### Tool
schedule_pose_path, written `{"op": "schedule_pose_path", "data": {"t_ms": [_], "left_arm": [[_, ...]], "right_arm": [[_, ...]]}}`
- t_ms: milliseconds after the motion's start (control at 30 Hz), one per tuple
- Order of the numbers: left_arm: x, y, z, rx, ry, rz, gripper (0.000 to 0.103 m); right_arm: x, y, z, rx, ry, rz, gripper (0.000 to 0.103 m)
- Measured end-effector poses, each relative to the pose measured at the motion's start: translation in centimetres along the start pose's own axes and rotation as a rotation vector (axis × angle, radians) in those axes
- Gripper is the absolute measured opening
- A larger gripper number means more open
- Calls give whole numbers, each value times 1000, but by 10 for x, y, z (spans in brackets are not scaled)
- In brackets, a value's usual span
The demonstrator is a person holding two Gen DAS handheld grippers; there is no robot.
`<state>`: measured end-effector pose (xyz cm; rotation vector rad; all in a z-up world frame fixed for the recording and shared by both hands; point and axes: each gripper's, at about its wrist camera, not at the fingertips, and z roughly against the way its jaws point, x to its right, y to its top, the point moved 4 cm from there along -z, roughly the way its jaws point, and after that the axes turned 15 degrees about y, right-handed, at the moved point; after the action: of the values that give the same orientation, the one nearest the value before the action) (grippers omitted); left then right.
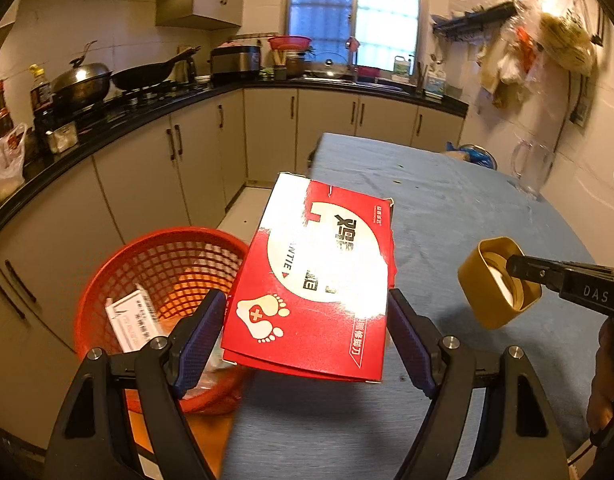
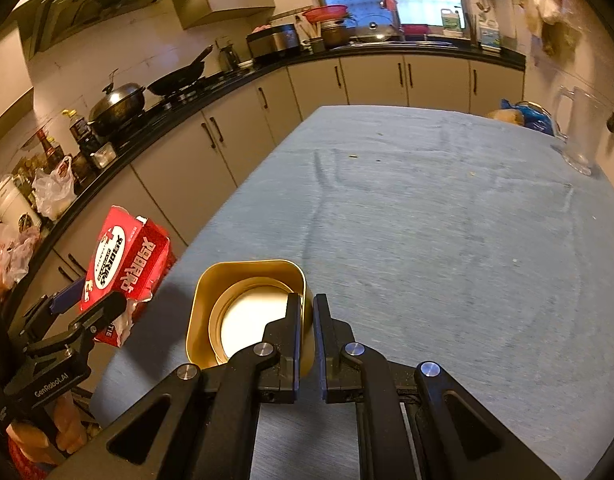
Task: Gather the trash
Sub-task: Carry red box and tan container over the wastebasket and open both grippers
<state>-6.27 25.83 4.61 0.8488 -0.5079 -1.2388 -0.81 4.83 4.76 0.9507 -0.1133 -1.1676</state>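
Note:
My left gripper (image 1: pixel 307 340) is shut on a red and white cardboard box (image 1: pixel 315 280) and holds it in the air over the table's left edge, beside a red mesh basket (image 1: pixel 155 264) on the floor. A white carton (image 1: pixel 133 320) lies in the basket. My right gripper (image 2: pixel 307 320) is shut on the rim of a gold square lid (image 2: pixel 243 308) with a white liner and holds it above the blue table (image 2: pixel 427 220). The lid (image 1: pixel 495 280) and right gripper (image 1: pixel 523 272) show at the right of the left wrist view; the box (image 2: pixel 123 264) shows at the left of the right wrist view.
A clear glass jug (image 2: pixel 579 132) and a blue bag (image 2: pixel 531 118) stand at the table's far right. A kitchen counter (image 1: pixel 107 128) with pots, bottles and plastic bags runs along the left and back. Cabinets stand under it.

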Motion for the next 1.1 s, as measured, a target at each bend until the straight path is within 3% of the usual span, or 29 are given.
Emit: {"op": "schedule_pose_path", "data": {"t_ms": [600,1100], "left_arm": [[-112,-10,-18,-32,134,177,79],[-141,-32,-48,-101,182,183,79]], "right_arm": [[-73,25,-56,-60,83,92,7],[-137,44,-130,-135,157,141,7]]}}
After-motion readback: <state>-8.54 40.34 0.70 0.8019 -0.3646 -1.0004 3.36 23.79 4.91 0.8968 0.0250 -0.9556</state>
